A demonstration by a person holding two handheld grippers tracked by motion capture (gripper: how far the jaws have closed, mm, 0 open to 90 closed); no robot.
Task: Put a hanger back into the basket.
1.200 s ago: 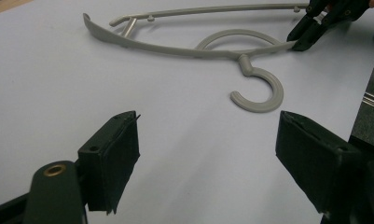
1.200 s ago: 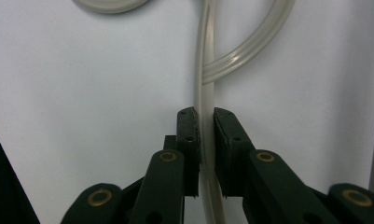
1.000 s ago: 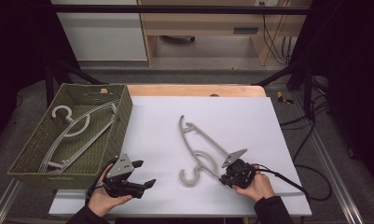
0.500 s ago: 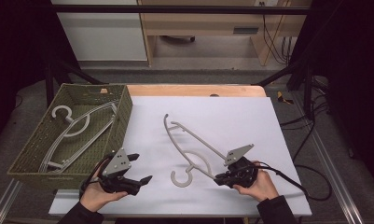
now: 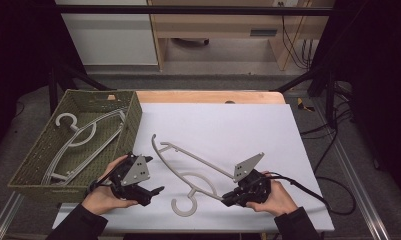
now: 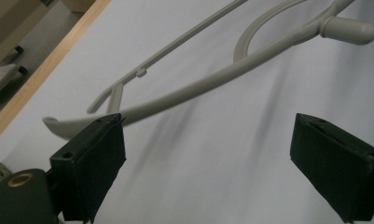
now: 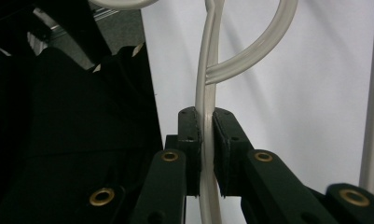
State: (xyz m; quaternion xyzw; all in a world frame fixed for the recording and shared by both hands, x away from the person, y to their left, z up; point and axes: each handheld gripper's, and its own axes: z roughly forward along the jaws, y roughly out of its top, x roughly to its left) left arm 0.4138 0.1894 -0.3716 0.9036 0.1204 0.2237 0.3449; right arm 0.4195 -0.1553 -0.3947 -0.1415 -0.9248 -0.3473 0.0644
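In the high view a pale grey plastic clothes hanger [image 5: 190, 162] sits in the lower middle of the frame, slanting from its arm tip at centre left down to its round hook near the bottom edge, over the white surface [image 5: 228, 125]. The right gripper [image 5: 227, 199], at the lower right of that frame, has its jaws clamped on the hanger close to the hook; in the right gripper view the two black pads press on either side of a thin pale bar of the hanger [image 7: 207, 93], which runs up the middle of the frame with a curved part branching to the upper right. The left gripper [image 5: 155, 192], at the lower left of the high view, holds nothing: its jaws have just been opening and now stand wide apart, just short of the hanger. In the left gripper view the jaws sit at the lower left and lower right corners with bare white surface between them, and the hanger [image 6: 212, 77] crosses the upper half of the frame beyond them, its arm tip just above the left-hand jaw. At the left of the high view a green woven basket [image 5: 33, 162] holds more pale hangers [image 5: 83, 140].
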